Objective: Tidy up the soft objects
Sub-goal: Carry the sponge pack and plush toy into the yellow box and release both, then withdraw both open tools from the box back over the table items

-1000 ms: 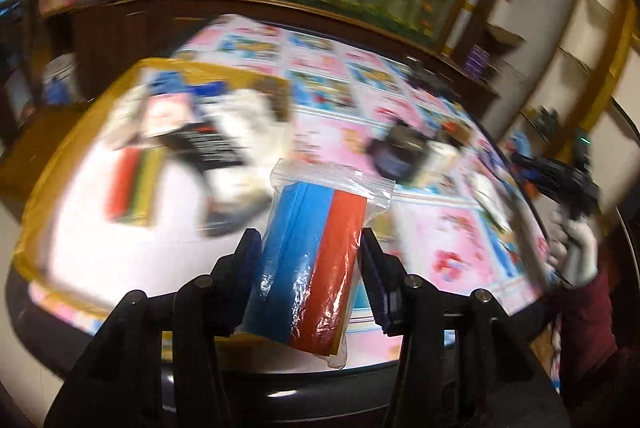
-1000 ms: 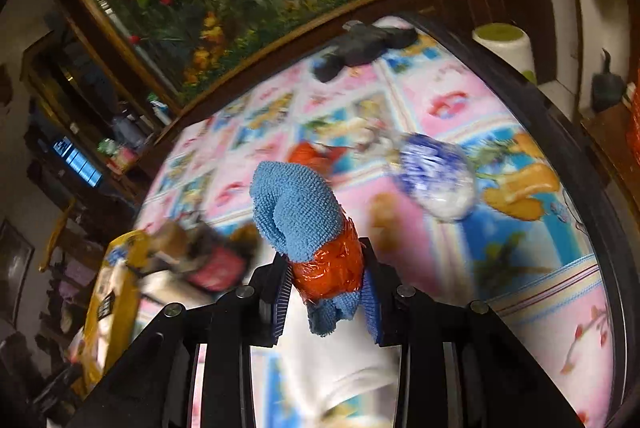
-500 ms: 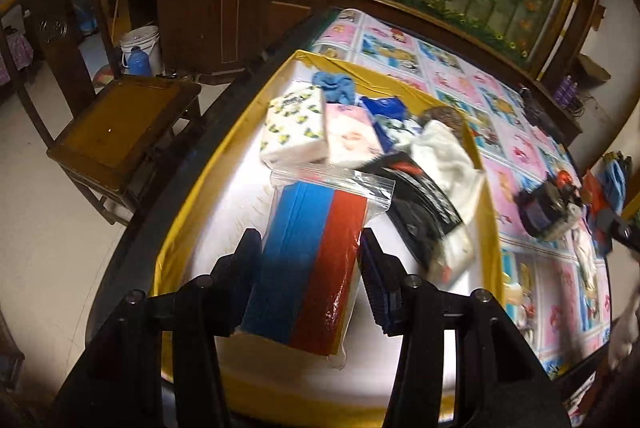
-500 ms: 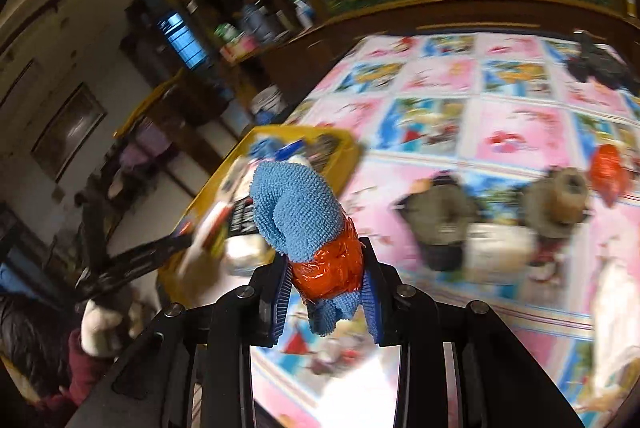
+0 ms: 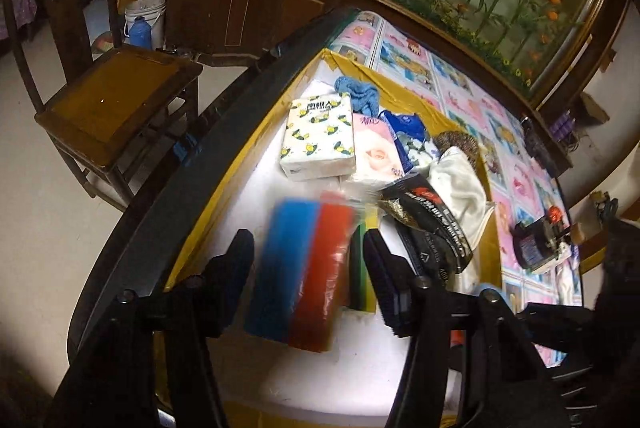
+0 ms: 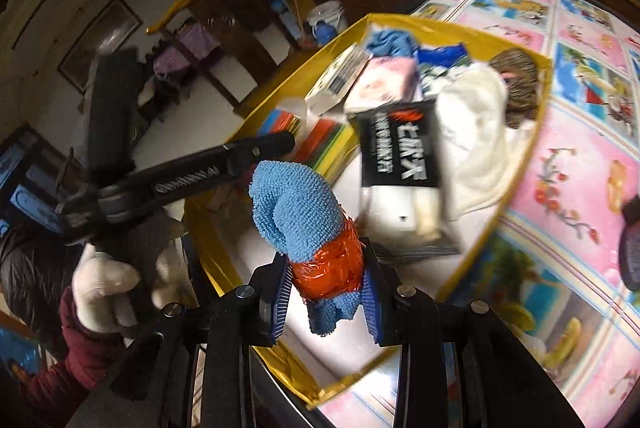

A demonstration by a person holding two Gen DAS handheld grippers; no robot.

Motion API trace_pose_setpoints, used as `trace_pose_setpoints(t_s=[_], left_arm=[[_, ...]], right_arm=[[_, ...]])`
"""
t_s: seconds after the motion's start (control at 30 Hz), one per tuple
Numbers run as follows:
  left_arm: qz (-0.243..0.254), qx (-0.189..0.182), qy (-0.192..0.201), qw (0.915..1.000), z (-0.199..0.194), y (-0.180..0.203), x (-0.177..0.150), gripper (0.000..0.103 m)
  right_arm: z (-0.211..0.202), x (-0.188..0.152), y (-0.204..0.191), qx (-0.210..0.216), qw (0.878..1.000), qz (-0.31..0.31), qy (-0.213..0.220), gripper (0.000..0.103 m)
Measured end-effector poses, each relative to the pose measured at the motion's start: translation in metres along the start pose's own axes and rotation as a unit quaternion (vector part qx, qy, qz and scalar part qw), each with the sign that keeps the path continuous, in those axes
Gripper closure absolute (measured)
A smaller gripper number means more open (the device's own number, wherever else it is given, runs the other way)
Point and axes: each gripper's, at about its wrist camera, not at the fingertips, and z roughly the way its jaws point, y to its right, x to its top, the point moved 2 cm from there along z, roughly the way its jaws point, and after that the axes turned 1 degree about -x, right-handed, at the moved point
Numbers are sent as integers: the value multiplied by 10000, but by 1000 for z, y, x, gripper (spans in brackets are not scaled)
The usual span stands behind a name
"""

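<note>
Releasing cleanly is the job for the left gripper (image 5: 308,260): its jaws are opening, the pads already clear of the bagged blue-and-red sponge pack (image 5: 302,268), which shows blurred between them, over the white floor of the yellow-walled box (image 5: 208,212). A good finish would be to let the pack settle flat beside the green-and-yellow pack (image 5: 362,268), then draw the fingers straight back so neither pad drags the plastic bag along. The right gripper (image 6: 326,286) is clamped on a rolled blue microfibre cloth with an orange wrap (image 6: 316,232), hanging above the box's near corner — it should wait until the left hand (image 6: 104,288) in its white glove is out of the way, since the left tool crosses just in front of the cloth. Counted in the box, from the left wrist view: two tissue packs — one lemon-printed (image 5: 318,138), one pink (image 5: 376,148) — one blue-and-white packet (image 5: 412,136), one loose blue cloth (image 5: 360,94), one black sachet (image 5: 428,220), one white towel (image 5: 460,184), one brownish scourer (image 5: 458,142), and two colour packs.
</note>
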Motion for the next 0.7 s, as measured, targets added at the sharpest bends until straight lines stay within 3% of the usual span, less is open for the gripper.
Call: trace_pose_setpoints(t_s=[0.17,0.27,0.3,0.5,0.7], left_arm=[[-67,-111,55,9999,-7,-1,4,39],[-130,-225,203,9995,-18,3,3,39],[-147,-238,250,9993,-23,4,1,39],[-11,-343,549,9979,-54,27,-17,39],[201,-427,479,9977,-61,50,-33,38]], right_arm=[[26,9,-8,-201,9997,-61,-125,67],[23,11,-15,-225,9997,-99,-28,43],[20,11,-17,-240,9996,-130,37,41],[-9,-10,-20,-241,9986,-288,384,41],[-58,-46,7,-345,9965,-33,763,40]])
